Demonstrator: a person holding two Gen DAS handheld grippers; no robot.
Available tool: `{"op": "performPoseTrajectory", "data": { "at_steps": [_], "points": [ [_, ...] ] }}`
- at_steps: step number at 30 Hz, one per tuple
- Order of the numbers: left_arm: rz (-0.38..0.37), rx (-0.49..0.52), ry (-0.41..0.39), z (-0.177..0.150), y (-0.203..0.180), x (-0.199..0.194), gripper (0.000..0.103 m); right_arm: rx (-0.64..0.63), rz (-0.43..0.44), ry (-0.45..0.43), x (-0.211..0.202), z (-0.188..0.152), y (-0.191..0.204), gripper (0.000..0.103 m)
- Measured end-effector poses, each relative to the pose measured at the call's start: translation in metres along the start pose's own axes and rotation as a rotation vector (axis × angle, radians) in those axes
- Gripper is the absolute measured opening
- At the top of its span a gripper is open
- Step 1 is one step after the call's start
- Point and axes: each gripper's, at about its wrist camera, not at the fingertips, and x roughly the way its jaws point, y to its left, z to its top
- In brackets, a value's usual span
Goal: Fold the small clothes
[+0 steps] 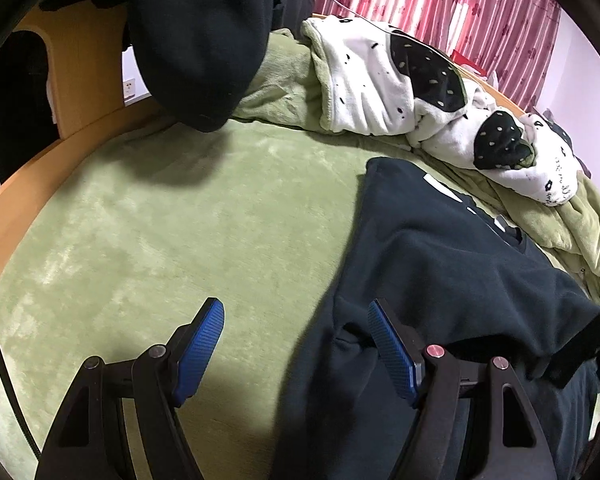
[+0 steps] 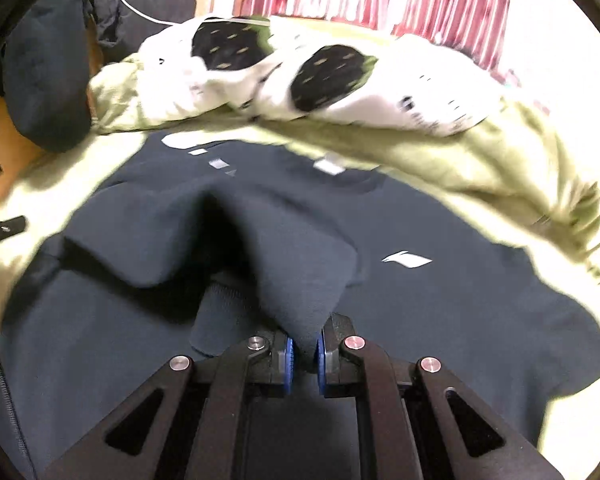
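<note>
A dark navy sweatshirt (image 1: 460, 264) with white print lies on the green blanket (image 1: 180, 220). In the left wrist view, my left gripper (image 1: 296, 340) is open and empty, straddling the sweatshirt's left edge, its right finger over the cloth. In the right wrist view, my right gripper (image 2: 305, 354) is shut on a fold of the sweatshirt (image 2: 420, 320), a sleeve (image 2: 292, 272) lifted and bunched above the body of the garment. The view is blurred by motion.
A rumpled white and black spotted quilt (image 1: 420, 92) lies along the far side of the bed. A dark pillow or garment (image 1: 204, 40) hangs at the upper left by the wooden bed frame (image 1: 80, 72). Red curtains (image 1: 440, 4) stand behind.
</note>
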Motion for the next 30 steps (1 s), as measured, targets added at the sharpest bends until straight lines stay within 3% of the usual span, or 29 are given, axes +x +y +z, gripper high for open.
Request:
{"op": "performPoseTrajectory", "data": {
  "at_steps": [4, 10, 13, 17, 20, 22, 23, 25, 30],
  "points": [
    [-0.003, 0.009, 0.0, 0.0, -0.002, 0.0, 0.073, 0.013, -0.076, -0.022, 0.004, 0.005, -0.04, 0.008],
    [-0.016, -0.004, 0.02, -0.001, 0.003, 0.003, 0.073, 0.059, -0.081, -0.035, 0.002, -0.003, -0.057, 0.009],
    [-0.032, -0.007, 0.041, -0.001, 0.002, 0.006, 0.073, 0.034, -0.074, -0.007, 0.0, -0.016, -0.052, 0.016],
    [-0.029, 0.022, 0.049, -0.003, -0.005, 0.008, 0.073, 0.043, -0.07, -0.004, -0.02, -0.036, -0.055, 0.042],
    [-0.027, 0.041, 0.051, -0.004, -0.01, 0.009, 0.073, 0.119, 0.028, 0.002, -0.039, -0.048, -0.063, 0.044],
    [-0.03, 0.047, 0.052, -0.005, -0.012, 0.009, 0.073, 0.159, 0.086, 0.0, -0.046, -0.049, -0.064, 0.05],
    [-0.031, 0.049, 0.054, -0.006, -0.012, 0.008, 0.073, 0.164, 0.092, -0.008, -0.048, -0.05, -0.062, 0.058],
    [-0.035, 0.052, 0.054, -0.006, -0.011, 0.007, 0.073, 0.137, 0.061, -0.015, -0.046, -0.047, -0.055, 0.067],
    [-0.039, 0.043, 0.048, -0.006, -0.008, 0.007, 0.073, 0.099, -0.02, 0.013, -0.006, -0.046, -0.051, 0.068]
  ]
}}
